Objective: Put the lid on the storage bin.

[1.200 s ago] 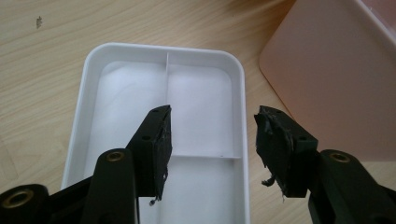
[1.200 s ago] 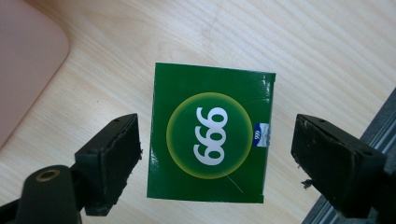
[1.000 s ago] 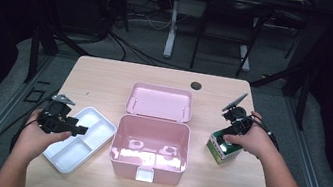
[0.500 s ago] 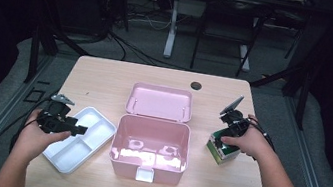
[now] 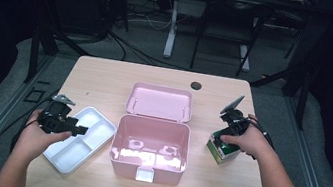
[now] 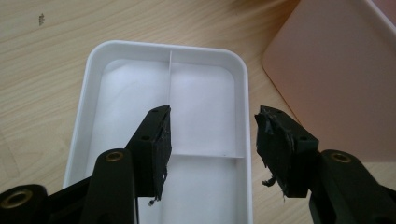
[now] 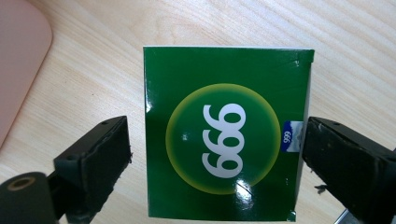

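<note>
1. Right tool (image 5: 225, 135) hangs over the green box (image 5: 221, 150) with its jaws spread wide, one on each side of the box and neither touching it, as the right gripper view shows (image 7: 212, 163).
2. Against the frames from a second and half a second ago, this tool has barely shifted; it hovers at the same spot above the box, and the box has not moved on the table (image 5: 101, 78).
3. Green box (image 7: 224, 133) stands on the table near its right edge, just right of the pink case (image 5: 150, 144) and apart from it.
4. Its glossy top face fills the gap between the jaws, with more free space on the left jaw's side than on the other.
5. In the right gripper view the white "999" on that face reads sideways, so the print runs along the jaws' direction; the face looks close to square, so I cannot tell a long axis.
6. Left tool (image 5: 64, 124) is likewise spread, gripping nothing, held over the white divided tray (image 6: 159, 93), which lies left of the pink case; it too sits where it did earlier.
7. Pink case is open, with its lid (image 5: 159, 101) laid back.
</note>
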### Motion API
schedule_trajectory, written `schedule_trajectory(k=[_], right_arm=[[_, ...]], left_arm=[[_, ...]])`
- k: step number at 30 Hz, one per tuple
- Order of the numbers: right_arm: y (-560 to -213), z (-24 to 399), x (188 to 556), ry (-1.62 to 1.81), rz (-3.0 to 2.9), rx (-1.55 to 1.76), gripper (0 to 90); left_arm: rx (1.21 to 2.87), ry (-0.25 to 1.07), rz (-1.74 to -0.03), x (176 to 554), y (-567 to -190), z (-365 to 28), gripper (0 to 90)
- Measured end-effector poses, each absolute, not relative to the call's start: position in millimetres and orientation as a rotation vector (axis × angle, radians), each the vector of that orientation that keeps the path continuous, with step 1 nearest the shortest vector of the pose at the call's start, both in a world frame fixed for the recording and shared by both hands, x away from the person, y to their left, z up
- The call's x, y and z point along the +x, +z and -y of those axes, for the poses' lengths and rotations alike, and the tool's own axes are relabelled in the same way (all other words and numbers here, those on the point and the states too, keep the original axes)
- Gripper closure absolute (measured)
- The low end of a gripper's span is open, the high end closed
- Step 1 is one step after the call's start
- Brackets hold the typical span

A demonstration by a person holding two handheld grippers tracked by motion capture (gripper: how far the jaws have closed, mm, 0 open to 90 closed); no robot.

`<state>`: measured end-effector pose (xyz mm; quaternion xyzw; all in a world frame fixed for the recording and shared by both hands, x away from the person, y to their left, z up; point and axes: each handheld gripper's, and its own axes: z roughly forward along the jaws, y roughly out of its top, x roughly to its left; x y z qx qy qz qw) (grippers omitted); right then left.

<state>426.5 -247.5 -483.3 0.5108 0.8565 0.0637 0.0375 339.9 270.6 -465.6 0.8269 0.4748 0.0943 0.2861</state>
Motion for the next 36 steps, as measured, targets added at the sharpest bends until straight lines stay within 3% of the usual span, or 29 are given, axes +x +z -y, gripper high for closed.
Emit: schedule_trajectory(k=[6,16,36], right_arm=[[-486.2,250.5,427.5,0.163,-2.631,1.575,5.4],[-488.6,250.7,428.8,0.161,-2.647,1.588,13.4],[-488.3,249.2,430.9,0.116,-2.679,1.559,15.3]], left_arm=[[2.209,0.253,-1.271,340.0,-465.7,-270.8,45.5],[2.219,0.246,-1.27,340.7,-467.5,-269.3,45.5],[2.214,0.24,-1.276,341.7,-468.8,-269.6,45.6]])
